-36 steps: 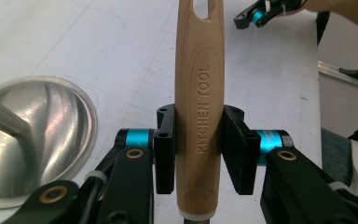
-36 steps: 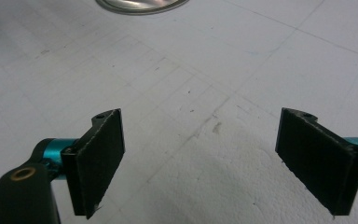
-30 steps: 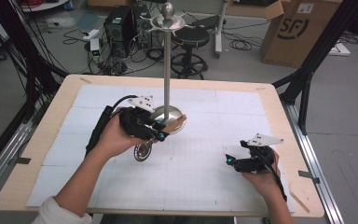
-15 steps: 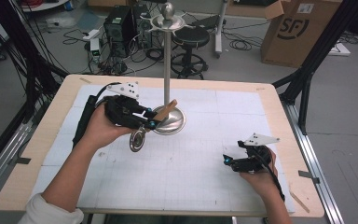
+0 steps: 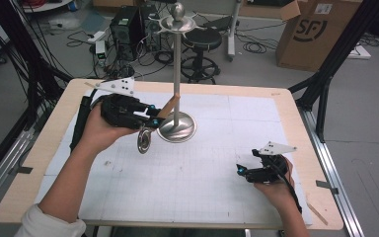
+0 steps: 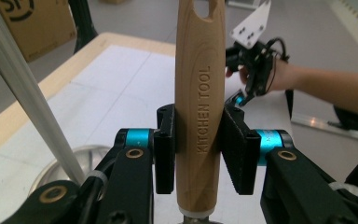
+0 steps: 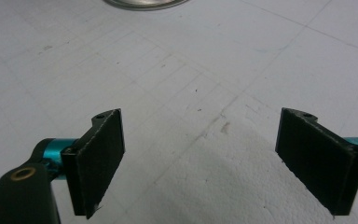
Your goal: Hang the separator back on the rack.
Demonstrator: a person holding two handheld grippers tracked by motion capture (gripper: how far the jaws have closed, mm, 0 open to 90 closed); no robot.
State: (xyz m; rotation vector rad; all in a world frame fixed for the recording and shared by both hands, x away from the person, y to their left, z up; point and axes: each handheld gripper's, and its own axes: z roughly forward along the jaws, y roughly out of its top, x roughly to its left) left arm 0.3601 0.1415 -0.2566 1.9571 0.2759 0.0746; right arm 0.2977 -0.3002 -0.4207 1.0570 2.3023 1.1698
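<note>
On wooden handle (image 6: 199, 107) — "KITCHEN TOOL"

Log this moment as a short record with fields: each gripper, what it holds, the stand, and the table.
left gripper: shut on the wooden-handled utensil, fingers clamping the handle marked KITCHEN TOOL
utensil head: round metal end hanging below the gripper, above the mat
right gripper: open, holding nothing, low over the white mat
stand: upright metal pole on a round base, beside the utensil
table: wooden edge around the mat
</note>
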